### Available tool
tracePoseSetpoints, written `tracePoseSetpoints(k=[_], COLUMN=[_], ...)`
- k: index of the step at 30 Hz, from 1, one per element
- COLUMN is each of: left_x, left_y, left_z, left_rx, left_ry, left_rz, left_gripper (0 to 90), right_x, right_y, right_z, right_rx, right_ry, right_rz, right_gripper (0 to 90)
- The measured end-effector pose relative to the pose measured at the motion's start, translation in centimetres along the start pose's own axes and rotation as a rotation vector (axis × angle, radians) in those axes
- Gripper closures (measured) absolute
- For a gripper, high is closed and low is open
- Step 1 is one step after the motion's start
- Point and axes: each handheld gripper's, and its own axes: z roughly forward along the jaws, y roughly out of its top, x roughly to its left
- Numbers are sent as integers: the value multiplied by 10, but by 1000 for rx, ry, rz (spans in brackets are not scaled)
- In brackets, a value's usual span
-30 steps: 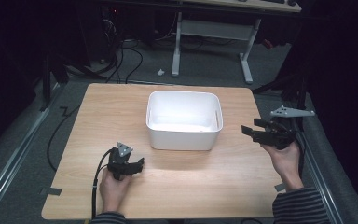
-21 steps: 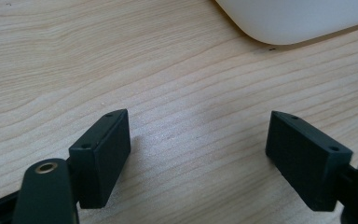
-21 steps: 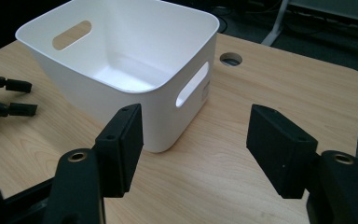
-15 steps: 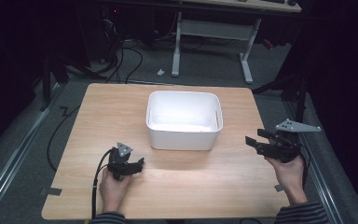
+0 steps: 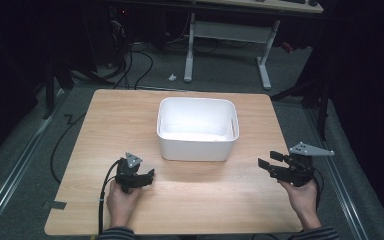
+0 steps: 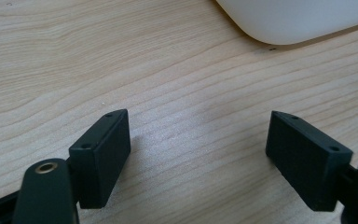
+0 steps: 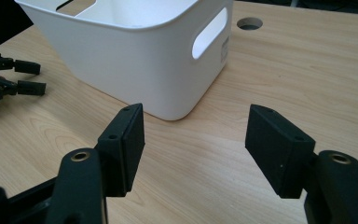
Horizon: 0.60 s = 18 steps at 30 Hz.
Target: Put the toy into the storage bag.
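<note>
A white plastic bin (image 5: 197,129) with handle slots stands at the middle of the wooden table (image 5: 120,125); its inside looks empty. My left gripper (image 5: 147,176) rests low over the table in front of the bin's left corner, open, with bare wood between its jaws (image 6: 198,149). A corner of the bin (image 6: 298,18) lies just ahead of it. My right gripper (image 5: 267,160) hovers near the table's right edge, level with the bin's front wall and pointing left. It is open with nothing between its jaws (image 7: 196,140), and the bin (image 7: 135,70) stands beyond them.
A round cable hole (image 7: 249,22) sits in the tabletop behind the bin. The left gripper (image 7: 25,77) shows far off past the bin's corner. A desk frame (image 5: 227,40) and cables (image 5: 140,60) lie on the floor beyond the table.
My right gripper has come down and drawn back toward the near right of the table, still open. The left gripper and the bin have stayed put.
</note>
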Motion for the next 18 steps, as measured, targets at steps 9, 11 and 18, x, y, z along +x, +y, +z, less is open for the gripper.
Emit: tracePoseSetpoints(k=[9, 11, 18], left_x=[0, 0, 0], left_y=[0, 0, 0], left_z=[0, 0, 0], left_rx=[-2, -2, -2], left_ry=[2, 2, 3], left_rz=[-2, -2, -2], left_gripper=[222, 221, 222], right_x=[-1, -1, -2], right_y=[-13, -14, -20], right_z=[22, 26, 39], right_rx=[23, 29, 56], right_ry=[12, 10, 12], right_rz=[29, 28, 46], right_gripper=[376, 376, 389])
